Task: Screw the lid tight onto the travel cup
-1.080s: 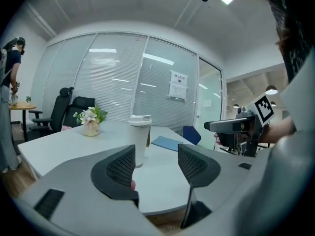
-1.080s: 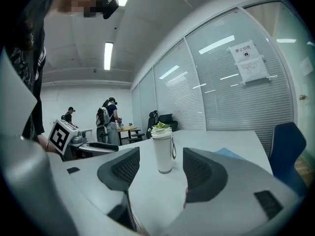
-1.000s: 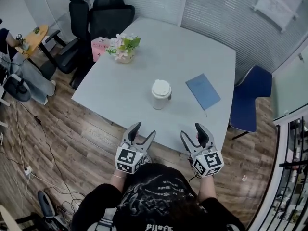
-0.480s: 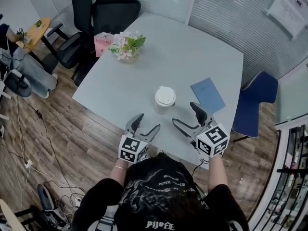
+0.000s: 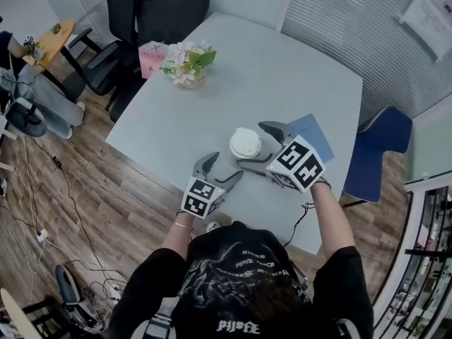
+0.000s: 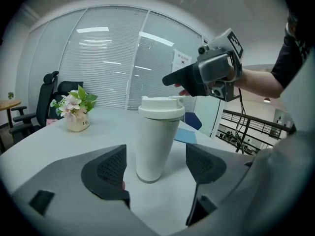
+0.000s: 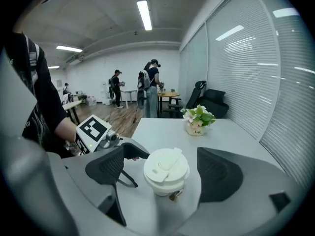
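Showing the approach to the travel cup (image 5: 244, 149) from two sides. In the head view the white cup stood upright near the centre of the frame, on the pale grey table (image 5: 282, 69), with its lid (image 5: 245, 143) seated on top.

The left gripper (image 5: 224, 168) lay just below and left of the cup, pointing up-right toward it. Its jaws had just been opening and stood wide apart. In the left gripper view the cup body (image 6: 153, 146) rose in the middle of the frame between the two dark pads (image 6: 109, 167), with bare table on either side, so neither pad touched it.

The right gripper (image 5: 251, 145) came in from the right of the frame at lid height. Its jaws had also just been opening and were spread to either side of the cup. In the right gripper view the lid (image 7: 166, 167) sat at lower centre between the pads, clear of both; nothing was gripped by either tool.

A blue notebook (image 5: 313, 131) lay on the table just right of the right gripper. A pot of flowers (image 5: 187, 68) stood toward the upper left, well apart from the cup, with a pink card (image 5: 151, 56) beside it. Black office chairs (image 5: 169, 9) filled the top left edge.
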{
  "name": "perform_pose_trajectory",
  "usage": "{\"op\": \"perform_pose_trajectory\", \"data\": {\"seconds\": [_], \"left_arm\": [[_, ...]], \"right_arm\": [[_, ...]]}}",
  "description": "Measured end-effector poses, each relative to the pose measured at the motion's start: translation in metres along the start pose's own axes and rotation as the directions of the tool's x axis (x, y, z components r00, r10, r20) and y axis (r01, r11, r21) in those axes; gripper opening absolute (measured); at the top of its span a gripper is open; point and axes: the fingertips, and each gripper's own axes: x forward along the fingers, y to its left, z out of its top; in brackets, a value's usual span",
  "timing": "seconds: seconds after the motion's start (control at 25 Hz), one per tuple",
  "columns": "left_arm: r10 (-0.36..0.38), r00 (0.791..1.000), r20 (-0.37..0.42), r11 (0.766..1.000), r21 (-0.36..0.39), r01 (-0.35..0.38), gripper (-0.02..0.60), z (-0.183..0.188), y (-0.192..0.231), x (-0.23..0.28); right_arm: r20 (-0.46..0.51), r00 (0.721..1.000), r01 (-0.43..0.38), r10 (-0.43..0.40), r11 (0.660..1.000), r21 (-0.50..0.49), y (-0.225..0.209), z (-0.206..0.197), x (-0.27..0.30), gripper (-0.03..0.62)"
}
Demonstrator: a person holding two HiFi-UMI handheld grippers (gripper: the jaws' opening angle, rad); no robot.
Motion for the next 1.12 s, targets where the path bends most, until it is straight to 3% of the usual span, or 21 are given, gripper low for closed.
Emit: {"op": "perform_pose_trajectory", "data": {"seconds": [0.16, 0.48, 0.88, 1.12], "left_arm": [[-0.045, 0.998, -0.033, 0.999, 0.016, 0.045, 0.383, 0.002, 0.002, 0.016], [-0.111, 0.988, -0.107, 0.988, 0.092, 0.121, 0.385, -0.012, 0.006, 0.040], [-0.130, 0.982, -0.137, 0.972, 0.177, 0.154, 0.383, -0.012, 0.010, 0.067], [-0.155, 0.979, -0.132, 0.969, 0.174, 0.177, 0.383, -0.013, 0.009, 0.070]], "right_arm": [[-0.123, 0.991, -0.059, 0.050, 0.995, -0.075, -0.002, -0.006, 0.023, 0.474], [-0.285, 0.954, -0.134, 0.097, 0.984, -0.114, -0.009, -0.024, 0.044, 0.462], [-0.339, 0.930, -0.191, 0.142, 0.975, -0.114, -0.008, -0.035, 0.054, 0.416], [-0.326, 0.931, -0.219, 0.162, 0.964, -0.148, -0.007, -0.033, 0.053, 0.408]]}}
